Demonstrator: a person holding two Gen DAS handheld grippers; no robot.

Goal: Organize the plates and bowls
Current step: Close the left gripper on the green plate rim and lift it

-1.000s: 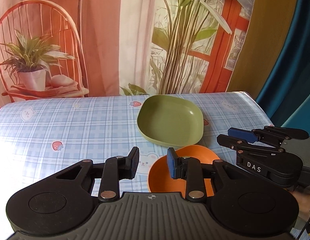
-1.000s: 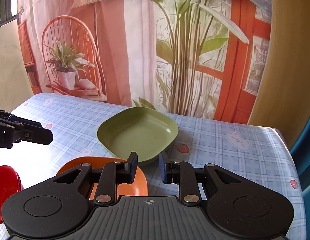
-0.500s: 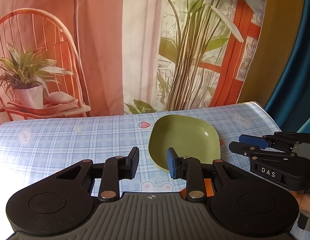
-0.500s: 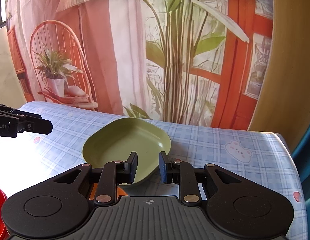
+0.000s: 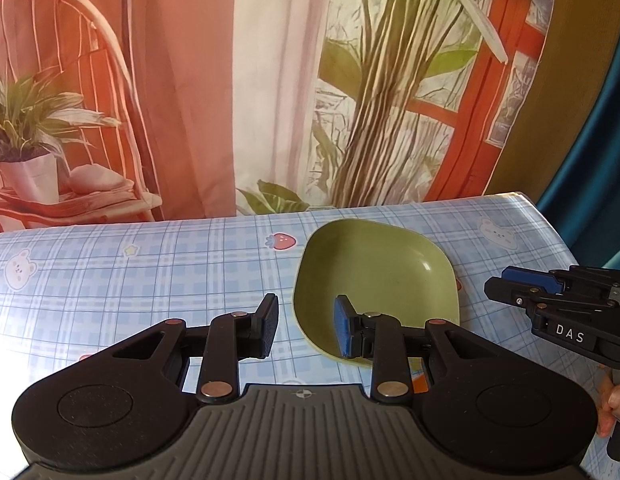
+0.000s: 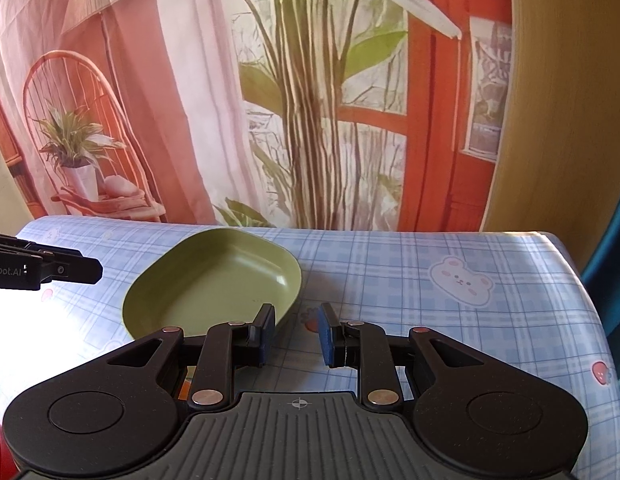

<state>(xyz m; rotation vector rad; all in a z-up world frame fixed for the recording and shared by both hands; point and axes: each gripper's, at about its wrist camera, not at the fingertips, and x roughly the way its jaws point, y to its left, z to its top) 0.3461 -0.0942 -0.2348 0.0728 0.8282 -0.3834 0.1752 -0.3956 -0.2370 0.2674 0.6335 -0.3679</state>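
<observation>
Nearby, green plate (image 5: 374, 276) on checked tablecloth (image 5: 150, 272), left tongs (image 5: 306, 326) and right tongs (image 6: 296, 334) both parted, empty.

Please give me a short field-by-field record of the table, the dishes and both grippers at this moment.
surface: table under a blue plaid cloth with bear and strawberry prints
green plate: upright on the cloth, empty
orange dish: near edge, mostly hidden behind the left gripper
left gripper: open, holding nothing, at the green plate's near-left rim
right gripper: open, holding nothing, by the plate's near-right rim
backdrop: printed curtain with chair and plants
</observation>
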